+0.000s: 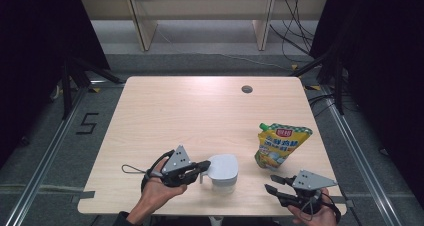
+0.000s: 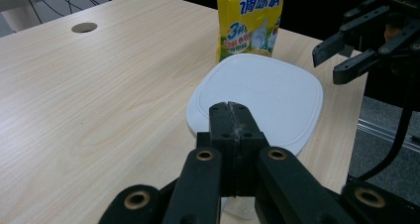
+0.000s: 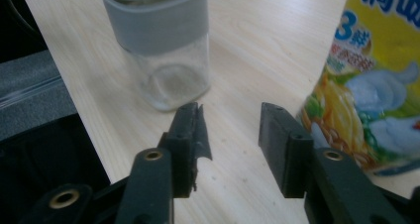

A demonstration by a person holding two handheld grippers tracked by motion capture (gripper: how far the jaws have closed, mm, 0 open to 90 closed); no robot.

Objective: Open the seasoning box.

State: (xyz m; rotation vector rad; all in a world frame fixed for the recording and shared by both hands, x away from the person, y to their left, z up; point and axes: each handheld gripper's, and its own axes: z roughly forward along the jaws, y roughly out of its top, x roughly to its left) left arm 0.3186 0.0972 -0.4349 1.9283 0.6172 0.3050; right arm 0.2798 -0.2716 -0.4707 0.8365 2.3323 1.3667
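Two hands come in from the near edge of the pale wooden counter (image 1: 165,111), each holding a black two-jaw gripper. Left gripper (image 1: 202,167) lies level and reaches rightward to the near-left side of a clear glass jar with a white rounded-square lid and grey band (image 1: 223,172). From the left gripper view its jaws are pressed flat together, clenched, with the tips right at the lid's near edge (image 2: 257,97); whether they pinch a part of the jar cannot be told, though the high view shows a thin handle-like piece at the jar's left side where the tips sit.

Right gripper (image 1: 274,183) hovers near the counter's front right corner, pointing left toward the jar and well apart from it. Its jaws stand part open with nothing between them; the right gripper view shows bare wood in the gap.

Behind the right gripper, a yellow stand-up seasoning pouch with a green spout and printed food picture (image 1: 280,146) stands upright, to the right of the jar and apart from it. A small round grommet hole (image 1: 247,89) sits near the counter's far edge.
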